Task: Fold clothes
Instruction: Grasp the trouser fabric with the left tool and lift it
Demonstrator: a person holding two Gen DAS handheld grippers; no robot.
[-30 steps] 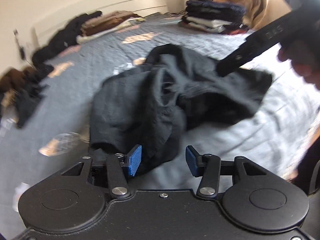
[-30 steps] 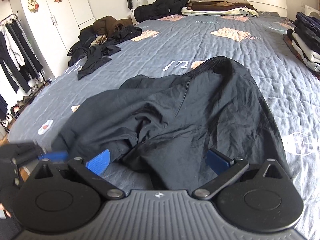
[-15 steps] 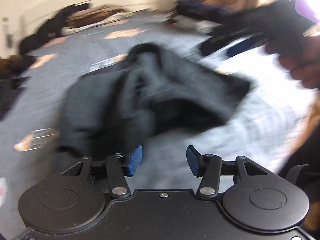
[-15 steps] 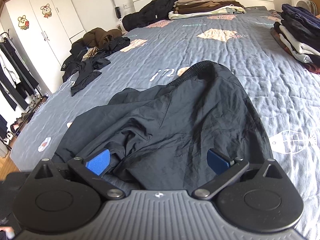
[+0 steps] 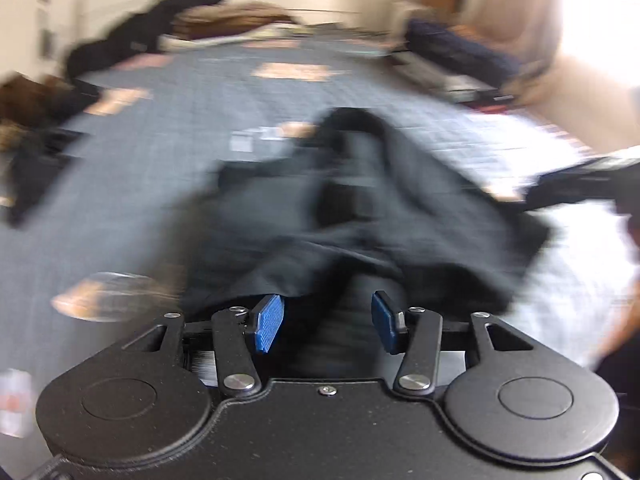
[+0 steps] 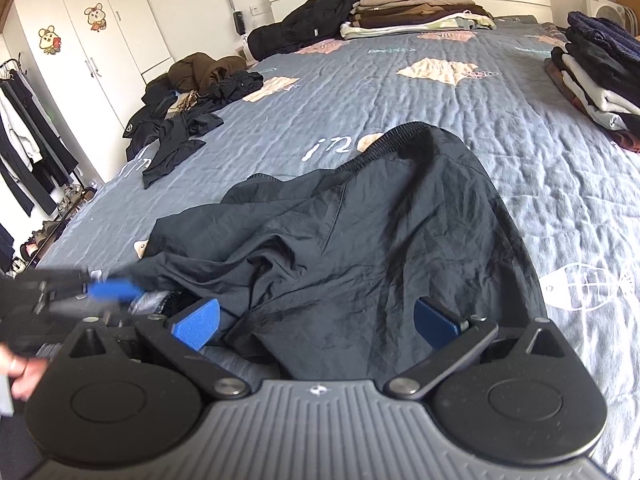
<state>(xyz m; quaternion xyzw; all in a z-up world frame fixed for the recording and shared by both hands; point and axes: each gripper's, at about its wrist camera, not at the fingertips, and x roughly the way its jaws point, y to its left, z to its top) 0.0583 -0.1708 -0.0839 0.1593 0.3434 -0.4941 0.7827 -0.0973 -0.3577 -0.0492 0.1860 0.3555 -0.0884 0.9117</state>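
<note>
Garment: crumpled black thin-fabric garment with a ribbed elastic band, lying unfolded on the grey quilted bedspread with pale patches, directly ahead of both tools.
Long axis: judged to run away from the near edge, elastic band at the far end, loose hems nearest the fingers.
Right gripper: fingers spread wide, nothing pinched; near hem is seen between and just ahead of the blue pads.
Left gripper: fingers partly spread, nothing pinched; cloth lies just ahead. View is blurred.
Nearer hand: both are close; the left gripper is seen low beside the garment's left corner in the right view.
Coming move: a grasp on the near hems is judged likely, 1 corner per gripper.
</note>
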